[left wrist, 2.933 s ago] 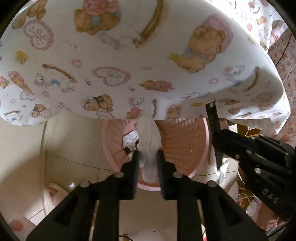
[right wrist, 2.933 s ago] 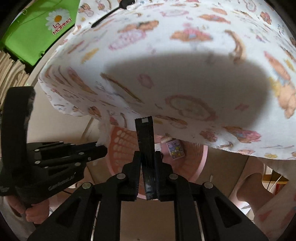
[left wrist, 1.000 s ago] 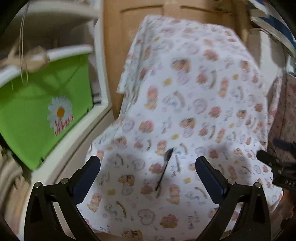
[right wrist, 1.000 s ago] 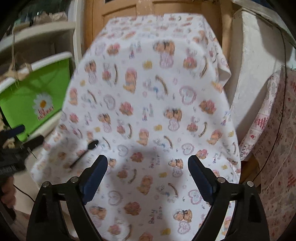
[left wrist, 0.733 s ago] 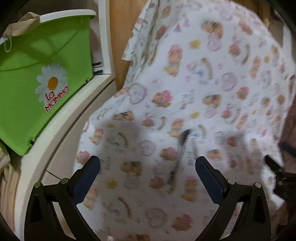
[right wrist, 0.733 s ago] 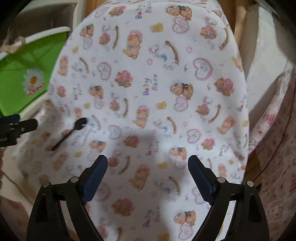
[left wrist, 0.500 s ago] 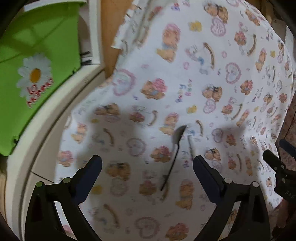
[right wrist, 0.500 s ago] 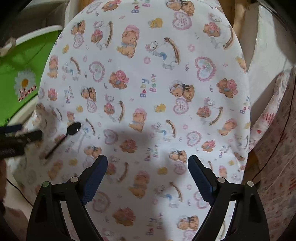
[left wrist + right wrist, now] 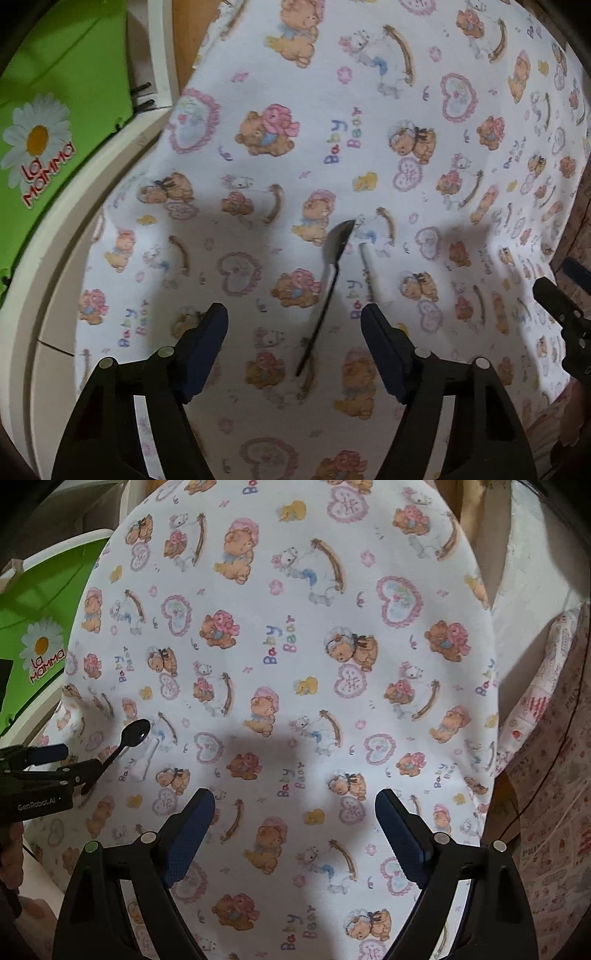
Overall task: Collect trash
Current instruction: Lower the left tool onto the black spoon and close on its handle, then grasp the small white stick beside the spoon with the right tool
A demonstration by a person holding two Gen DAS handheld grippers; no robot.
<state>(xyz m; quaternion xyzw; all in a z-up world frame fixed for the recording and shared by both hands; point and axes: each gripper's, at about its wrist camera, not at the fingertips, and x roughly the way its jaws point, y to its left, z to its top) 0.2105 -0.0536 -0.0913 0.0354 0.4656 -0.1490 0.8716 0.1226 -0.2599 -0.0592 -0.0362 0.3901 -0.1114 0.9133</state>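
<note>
Your left gripper [image 9: 293, 347] hangs over the near left part of the tabletop, which is covered with a white cloth printed with teddy bears and hearts [image 9: 424, 110]. Its jaws have just been closing and are partly spread, pinching nothing yet. The thin black plastic spoon [image 9: 325, 284] lies flat between them, handle towards you and bowl pointing away, and no pad touches it. Just beside the spoon, on its right, lies a small white stick-like piece [image 9: 369, 266]; what it is cannot be made out.

Judging from this, you are lining up to pick the spoon. Keep the handle centred between the jaws, go down until the pads nearly meet the cloth, then close across the handle's narrow width. Such a thin piece will probably slip or pivot, so grip near mid-handle and avoid catching the cloth.

Your right gripper [image 9: 295, 827] is spread wide and empty over the middle of the tabletop; it looks well placed to wait there.
</note>
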